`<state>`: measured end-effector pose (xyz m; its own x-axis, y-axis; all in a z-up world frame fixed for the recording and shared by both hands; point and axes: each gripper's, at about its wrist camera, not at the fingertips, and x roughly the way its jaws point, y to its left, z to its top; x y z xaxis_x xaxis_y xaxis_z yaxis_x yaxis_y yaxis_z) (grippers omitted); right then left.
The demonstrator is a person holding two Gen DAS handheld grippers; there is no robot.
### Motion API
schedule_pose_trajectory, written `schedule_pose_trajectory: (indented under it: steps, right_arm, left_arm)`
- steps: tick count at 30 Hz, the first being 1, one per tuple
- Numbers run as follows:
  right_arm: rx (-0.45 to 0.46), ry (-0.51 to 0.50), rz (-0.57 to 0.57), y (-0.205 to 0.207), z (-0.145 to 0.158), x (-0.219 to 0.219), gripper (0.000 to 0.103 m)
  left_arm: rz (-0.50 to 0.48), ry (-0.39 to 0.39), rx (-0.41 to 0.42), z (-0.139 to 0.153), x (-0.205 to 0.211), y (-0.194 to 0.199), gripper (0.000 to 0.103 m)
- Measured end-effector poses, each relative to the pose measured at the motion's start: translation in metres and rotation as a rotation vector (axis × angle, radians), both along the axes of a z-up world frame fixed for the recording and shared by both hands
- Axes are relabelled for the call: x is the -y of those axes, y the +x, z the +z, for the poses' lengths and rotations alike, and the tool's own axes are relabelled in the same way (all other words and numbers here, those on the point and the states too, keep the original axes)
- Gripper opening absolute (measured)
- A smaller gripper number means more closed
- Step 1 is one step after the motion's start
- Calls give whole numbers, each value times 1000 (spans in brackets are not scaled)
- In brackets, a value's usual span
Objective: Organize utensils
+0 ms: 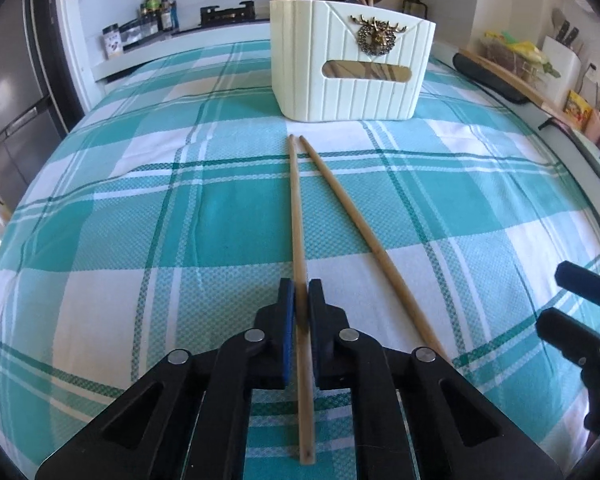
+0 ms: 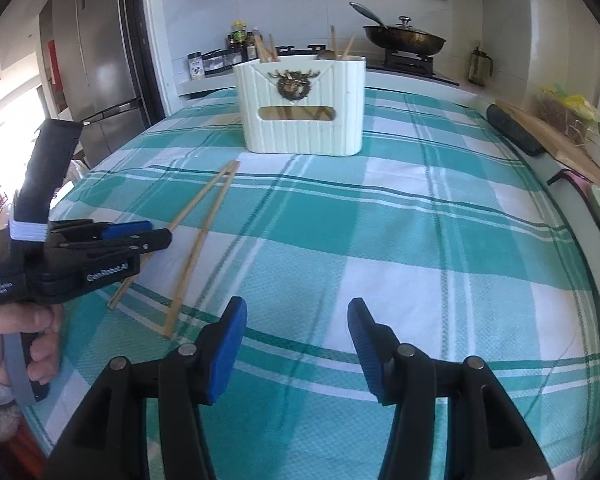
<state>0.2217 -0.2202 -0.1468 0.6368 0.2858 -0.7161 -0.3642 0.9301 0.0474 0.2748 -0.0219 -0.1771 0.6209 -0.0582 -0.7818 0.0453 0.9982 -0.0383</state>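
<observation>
A teal and white checked cloth [image 1: 180, 208] covered the desk in a kitchen. One wooden chopstick [image 1: 299, 216] lay between the pads of the left gripper [image 1: 301, 286], which was clenched on it. The second chopstick [image 1: 364, 236] lay just beside, to the right. Beyond their tips stood the cream utensil holder [image 1: 350, 76]. The right gripper [image 2: 298, 312] was wide apart, grasping nothing.
</observation>
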Motion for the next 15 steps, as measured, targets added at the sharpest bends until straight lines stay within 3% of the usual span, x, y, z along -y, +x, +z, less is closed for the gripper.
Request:
schedule_pose_trajectory:
  steps: [5, 10, 13, 15]
  right_arm:
    - [-60, -47, 176, 15, -8, -54, 53]
    - [-65, -151, 236, 29, -24, -95, 52]
    - [-38, -185, 234, 32, -24, -103, 15]
    - [-34, -197, 202, 33, -24, -97, 8]
  left_arm:
    - [40, -21, -3, 0, -19, -5, 5]
    - [78, -45, -7, -1, -39, -13, 5]
    - [79, -40, -5, -1, -39, -15, 5]
    - [77, -31, -3, -1, -37, -16, 5]
